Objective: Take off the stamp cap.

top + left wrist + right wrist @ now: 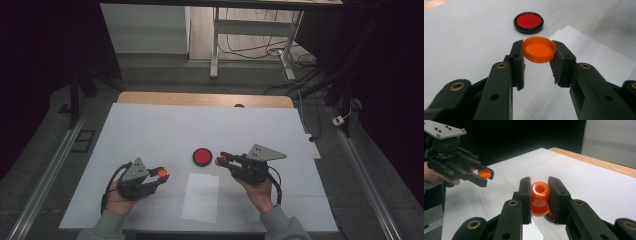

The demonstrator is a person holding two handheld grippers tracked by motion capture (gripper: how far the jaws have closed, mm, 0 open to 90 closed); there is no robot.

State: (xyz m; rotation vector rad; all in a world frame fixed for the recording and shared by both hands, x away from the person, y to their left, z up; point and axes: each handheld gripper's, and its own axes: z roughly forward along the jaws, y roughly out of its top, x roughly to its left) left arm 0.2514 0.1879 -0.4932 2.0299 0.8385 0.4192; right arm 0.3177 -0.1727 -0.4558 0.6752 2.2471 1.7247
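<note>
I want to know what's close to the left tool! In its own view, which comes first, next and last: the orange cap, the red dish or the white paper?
1. Orange cap: pinched between the left tool's jaws.
2. White paper: lying on the table just beyond the jaws, to the right.
3. Red dish: farthest, up ahead on the table.

An orange cap (539, 49) and an orange bottle (540, 198); a red disc in a black rim (528, 22); white paper (200, 197); a white desk (150, 135).
</note>
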